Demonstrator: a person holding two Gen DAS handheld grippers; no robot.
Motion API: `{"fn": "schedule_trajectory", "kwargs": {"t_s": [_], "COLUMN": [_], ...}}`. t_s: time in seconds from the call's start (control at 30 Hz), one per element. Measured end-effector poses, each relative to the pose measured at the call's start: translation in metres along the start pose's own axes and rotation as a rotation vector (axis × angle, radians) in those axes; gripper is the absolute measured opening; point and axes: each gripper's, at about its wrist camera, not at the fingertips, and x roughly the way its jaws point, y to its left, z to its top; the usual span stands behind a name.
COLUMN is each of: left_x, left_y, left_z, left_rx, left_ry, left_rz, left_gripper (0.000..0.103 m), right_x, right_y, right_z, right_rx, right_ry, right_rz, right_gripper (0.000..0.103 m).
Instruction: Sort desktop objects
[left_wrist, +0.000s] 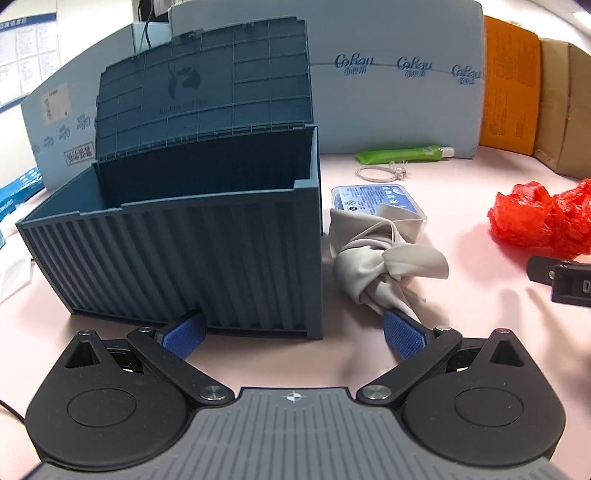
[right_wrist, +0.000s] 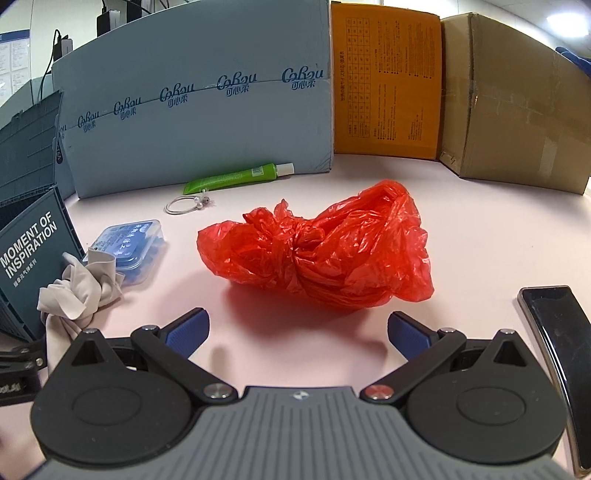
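Grippers both stand wide open over the pink table, holding nothing. Just ahead of the left gripper sits the blue container-style storage box, lid tipped up behind it; the left finger is close against its ribbed front wall. Ahead and to that gripper's right lies a knotted grey cloth, resting partly on a small blue plastic case. Beyond them are a hair tie and a green tube. Straight in front of the right gripper lies a crumpled red plastic bag; a dark phone lies at its right.
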Motion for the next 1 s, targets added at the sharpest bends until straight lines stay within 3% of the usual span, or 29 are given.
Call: {"fn": "schedule_trajectory", "kwargs": {"t_s": [0.33, 0.43, 0.7, 0.83, 1.0], "left_x": [0.002, -0.003, -0.020, -0.023, -0.010], "left_y": [-0.016, -0.014, -0.023, -0.015, 0.013], "left_z": [0.002, 0.001, -0.009, -0.011, -0.005], "left_rx": [-0.011, -0.002, 0.130, 0.122, 0.027], "left_ry": [-0.004, -0.022, -0.110, -0.121, -0.082], "left_rz": [0.030, -0.068, -0.217, -0.216, -0.155], "left_gripper": [0.102, 0.102, 0.102, 0.102, 0.102], "right_x": [0.000, 0.001, 0.000, 0.000, -0.001], "right_y": [-0.005, -0.005, -0.010, -0.014, -0.018], "right_z": [-0.002, -0.002, -0.003, -0.003, -0.004], "right_rx": [0.023, 0.027, 0.051, 0.076, 0.102], "right_ry": [-0.004, -0.003, -0.003, -0.001, -0.007], "right_rz": [0.032, 0.038, 0.048, 0.058, 0.056], "right_gripper": [0.103, 0.103, 0.103, 0.103, 0.103]}}
